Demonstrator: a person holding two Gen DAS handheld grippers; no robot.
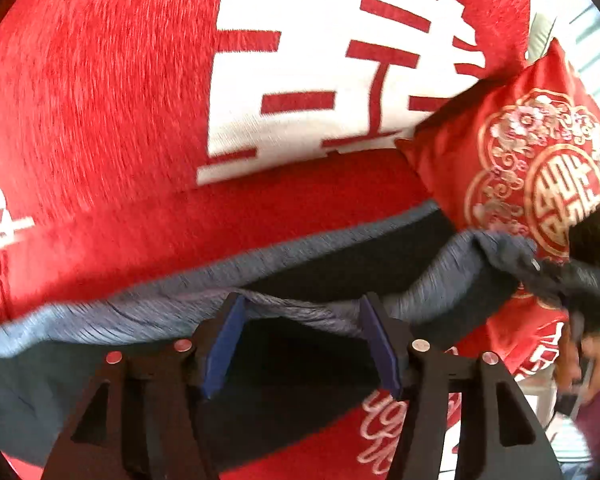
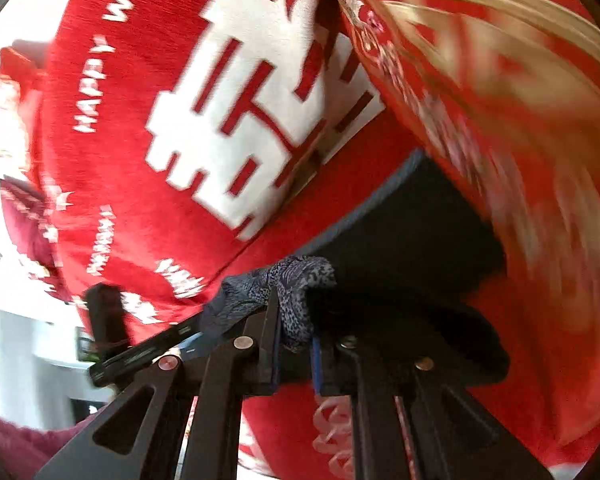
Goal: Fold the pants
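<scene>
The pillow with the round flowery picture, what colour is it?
The pillow is red, with a gold and white pattern. It shows best in the left wrist view.

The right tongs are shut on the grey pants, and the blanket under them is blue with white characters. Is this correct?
Not quite: the blanket is red, not blue, as the right wrist view shows. The right tongs are indeed shut on the grey pants, and the characters are white.

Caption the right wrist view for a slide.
Right gripper pinches a bunched fold of grey pants above a red blanket with white lettering.
</scene>
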